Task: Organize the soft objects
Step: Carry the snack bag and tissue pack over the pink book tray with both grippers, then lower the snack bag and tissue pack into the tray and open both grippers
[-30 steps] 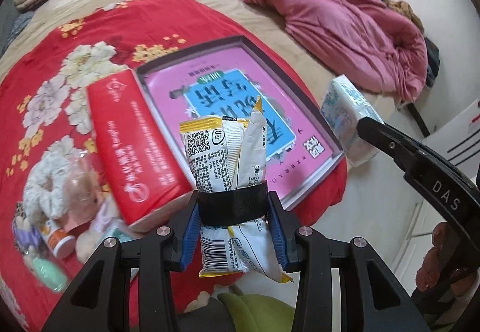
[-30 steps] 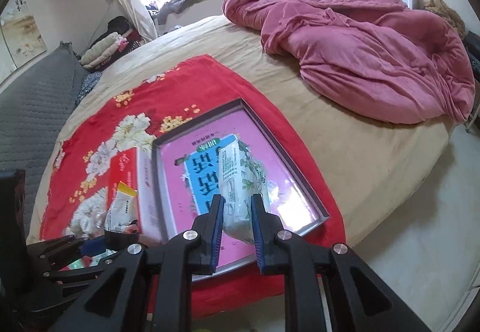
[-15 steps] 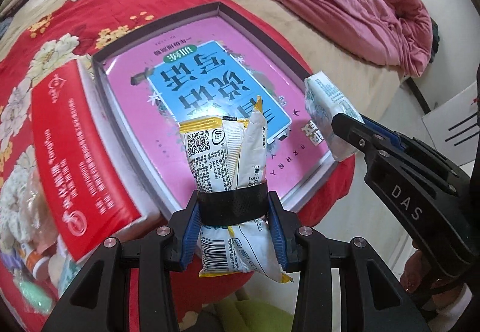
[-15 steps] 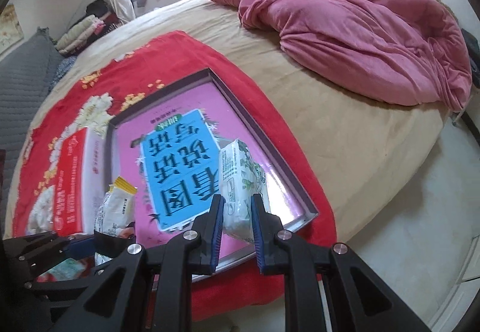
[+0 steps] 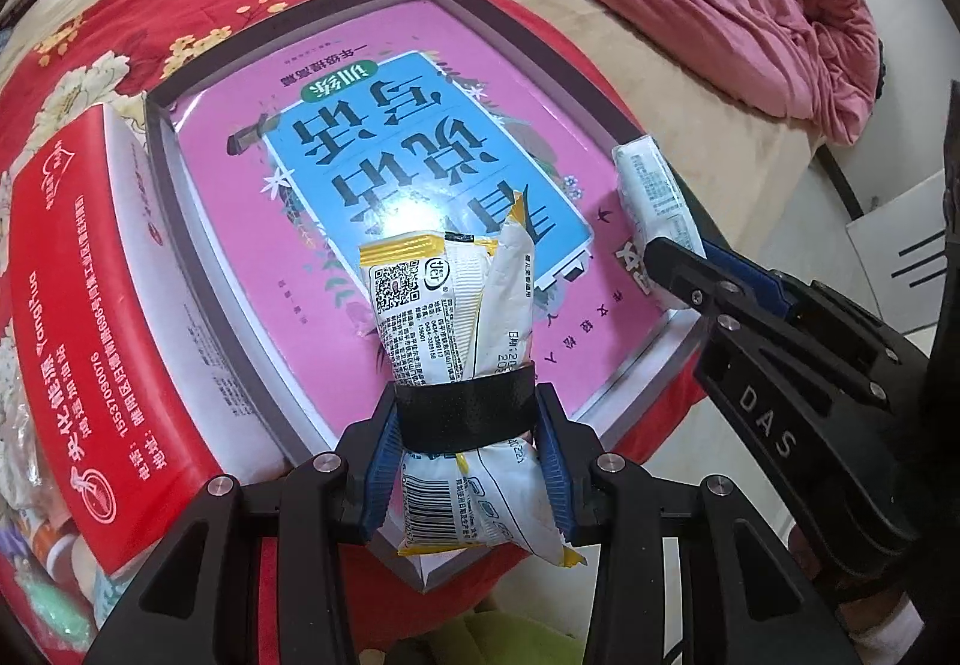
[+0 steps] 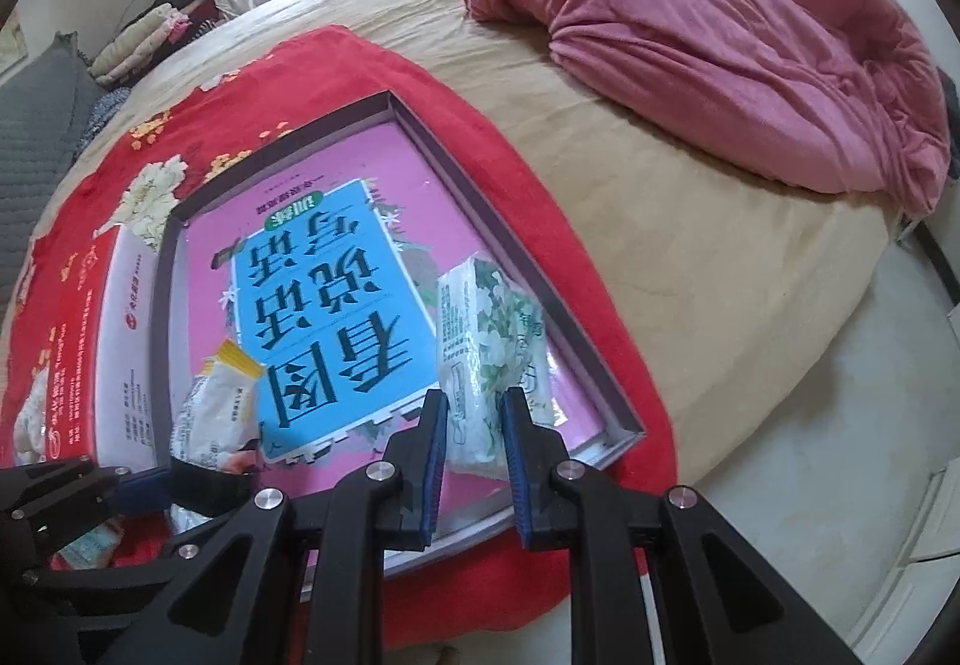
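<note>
Tray [image 5: 312, 8] holding book [image 5: 420, 161], packets above

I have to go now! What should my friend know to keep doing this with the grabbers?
Left gripper: shut on a yellow-and-white snack packet, held over the near end of the tray.
Right gripper: shut on a tissue pack, over the tray's near right corner.
Tray: on the red blanket, with a pink book lying in it. A red box sits just left of it.
Done: both soft things picked up.
Left: neither is set down yet. More small items lie left of the red box.
</note>
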A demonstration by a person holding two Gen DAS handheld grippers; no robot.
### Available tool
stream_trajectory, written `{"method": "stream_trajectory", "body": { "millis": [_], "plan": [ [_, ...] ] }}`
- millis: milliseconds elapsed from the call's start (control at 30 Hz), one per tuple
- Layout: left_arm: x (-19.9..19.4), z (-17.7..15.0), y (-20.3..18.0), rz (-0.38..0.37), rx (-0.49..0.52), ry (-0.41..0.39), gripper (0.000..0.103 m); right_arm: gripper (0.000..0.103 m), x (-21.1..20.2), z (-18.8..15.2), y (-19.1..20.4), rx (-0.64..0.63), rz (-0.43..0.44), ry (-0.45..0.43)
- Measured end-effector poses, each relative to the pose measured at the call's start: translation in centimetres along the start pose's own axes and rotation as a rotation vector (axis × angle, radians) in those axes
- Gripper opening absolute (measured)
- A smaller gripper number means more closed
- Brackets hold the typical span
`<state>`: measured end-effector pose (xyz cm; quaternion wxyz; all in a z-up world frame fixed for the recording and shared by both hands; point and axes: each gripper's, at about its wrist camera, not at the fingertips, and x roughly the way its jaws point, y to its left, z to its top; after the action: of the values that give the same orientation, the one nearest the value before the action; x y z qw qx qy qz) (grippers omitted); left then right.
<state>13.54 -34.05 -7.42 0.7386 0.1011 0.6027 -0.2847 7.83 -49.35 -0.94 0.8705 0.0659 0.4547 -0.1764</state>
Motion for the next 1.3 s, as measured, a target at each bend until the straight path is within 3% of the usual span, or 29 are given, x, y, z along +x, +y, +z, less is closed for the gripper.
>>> {"method": "stream_trajectory", "body": {
  "millis": [233,400,600,667,900,1300],
  "plan": [
    [1.0,0.3,-0.6,0.006,0.012,0.019,0.043,0.021,0.0,0.1,-0.2,0.016,0.078,0.013],
    [1.5,0.4,-0.5,0.011,0.005,0.03,0.043,0.03,0.1,0.2,-0.8,0.042,0.103,0.023],
    [2.2,0.4,-0.5,0.018,0.003,0.047,0.043,0.034,0.5,0.3,-0.8,0.041,0.099,0.038],
    [2.3,0.5,-0.5,0.018,-0.003,0.047,0.043,0.04,0.7,0.3,-0.7,0.028,0.078,0.052],
    [2.7,0.5,-0.4,0.016,-0.012,0.063,0.043,0.042,0.0,0.4,-1.2,0.033,0.07,0.029],
    [1.4,0.6,-0.8,0.021,0.0,0.021,0.049,0.044,-2.0,0.8,-2.2,0.06,0.074,-0.01]
  ]
}}
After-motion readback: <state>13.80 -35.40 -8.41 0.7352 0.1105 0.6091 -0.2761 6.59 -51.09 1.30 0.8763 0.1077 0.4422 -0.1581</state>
